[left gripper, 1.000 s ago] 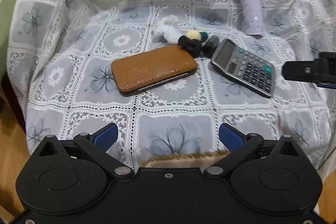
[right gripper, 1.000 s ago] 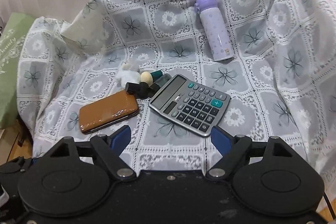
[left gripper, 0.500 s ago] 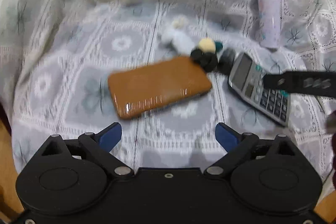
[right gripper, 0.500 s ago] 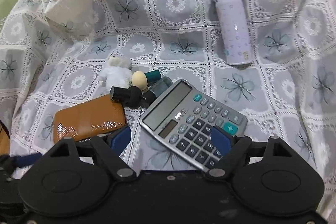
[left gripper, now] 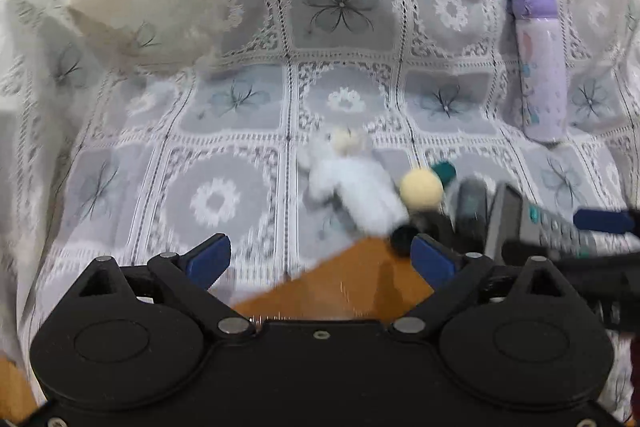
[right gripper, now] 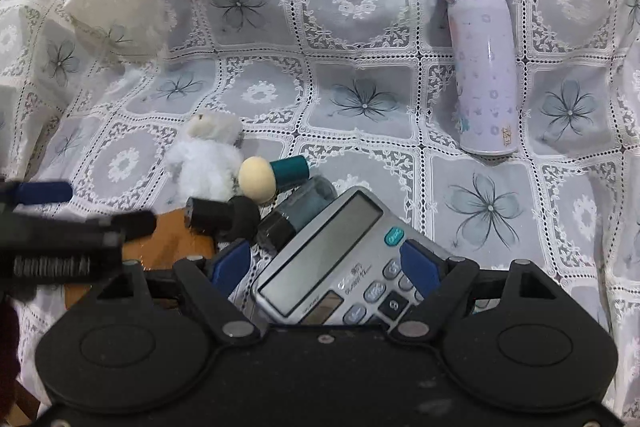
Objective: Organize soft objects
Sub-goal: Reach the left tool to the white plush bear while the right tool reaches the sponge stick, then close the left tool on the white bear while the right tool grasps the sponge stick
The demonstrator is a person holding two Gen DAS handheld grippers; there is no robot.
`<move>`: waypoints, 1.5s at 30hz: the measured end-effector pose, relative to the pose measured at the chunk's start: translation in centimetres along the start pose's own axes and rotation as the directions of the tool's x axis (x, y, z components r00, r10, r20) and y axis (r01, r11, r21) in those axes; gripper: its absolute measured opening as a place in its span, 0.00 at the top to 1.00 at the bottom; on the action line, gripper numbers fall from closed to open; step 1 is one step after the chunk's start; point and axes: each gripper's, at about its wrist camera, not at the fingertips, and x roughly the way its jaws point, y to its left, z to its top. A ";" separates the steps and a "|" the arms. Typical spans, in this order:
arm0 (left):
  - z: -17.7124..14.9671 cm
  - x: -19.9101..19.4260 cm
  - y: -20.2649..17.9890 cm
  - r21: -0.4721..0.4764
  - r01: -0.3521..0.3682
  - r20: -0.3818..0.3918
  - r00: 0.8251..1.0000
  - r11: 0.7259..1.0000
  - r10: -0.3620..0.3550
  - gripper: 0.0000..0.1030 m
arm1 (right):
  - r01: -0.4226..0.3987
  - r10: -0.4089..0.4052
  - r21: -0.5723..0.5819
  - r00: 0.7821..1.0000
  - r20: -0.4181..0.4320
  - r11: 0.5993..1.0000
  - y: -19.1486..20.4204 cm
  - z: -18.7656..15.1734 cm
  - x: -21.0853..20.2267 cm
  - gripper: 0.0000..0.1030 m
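— Where do things stand, left to right?

— My left claw (left gripper: 320,259) is spread, nothing between its tips; it hangs over the near end of the brown case (left gripper: 340,287). Just past it lies the white plush toy (right gripper: 206,157) — the one clearly soft thing I can see — flat on the lace cover (right gripper: 360,99), with a cream sponge puff (right gripper: 258,179) on a teal handle touching its right side. A black puff (right gripper: 224,215) and a small dark bottle (right gripper: 296,215) crowd in beside them.

— And the right side?

— My right claw (right gripper: 324,267) is spread too, straddling the top end of the calculator (right gripper: 328,255) without pinching it, as far as I can tell. Further back and well apart lies the purple flask (right gripper: 482,67).

— So how much is done?

— By my reading, nothing yet. The toy and puffs sit tangled with the hard items in one heap, and I see no bin or sorted pile. What's left is the whole job — lift the plush clear first, then the puffs. The left view is blurred, so I won't swear to finer details.
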 end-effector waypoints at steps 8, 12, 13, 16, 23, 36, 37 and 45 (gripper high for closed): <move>3.8 4.0 -0.5 0.003 0.050 -0.060 0.997 0.999 -0.050 0.09 | -0.011 0.011 0.001 1.000 0.016 1.000 -0.3 1.1 0.9 0.20; 4.7 7.0 -0.9 0.022 0.014 -0.125 0.992 1.000 -0.011 0.10 | -0.013 0.013 -0.015 1.000 0.018 1.000 -0.4 1.0 1.0 0.20; 4.8 7.6 -0.9 0.031 -0.011 -0.130 0.991 0.999 0.015 0.10 | -0.011 0.012 -0.022 1.000 0.017 1.000 -0.4 1.0 1.0 0.20; 5.0 8.5 -0.5 0.052 -0.082 -0.123 0.989 0.995 0.087 0.07 | -0.007 0.008 -0.052 1.000 0.020 0.999 -0.4 1.0 1.0 0.20; 5.8 9.7 2.2 -0.001 -0.131 -0.133 0.983 0.991 0.129 0.02 | 0.007 -0.006 -0.103 1.000 0.012 0.995 0.2 1.6 2.1 0.20; 5.9 12.0 2.9 -0.009 -0.036 -0.201 0.979 0.999 0.034 0.02 | -0.040 0.037 -0.205 0.999 -0.015 0.978 2.8 4.1 6.4 0.22; 5.9 12.1 2.9 -0.003 -0.035 -0.198 0.980 0.999 0.033 0.02 | -0.042 0.039 -0.208 0.999 -0.017 0.977 2.9 4.3 6.6 0.23; 6.0 12.6 3.1 -0.010 -0.014 -0.217 0.976 1.000 0.011 0.02 | -0.101 0.087 -0.206 0.993 -0.077 0.973 3.2 4.9 8.9 0.29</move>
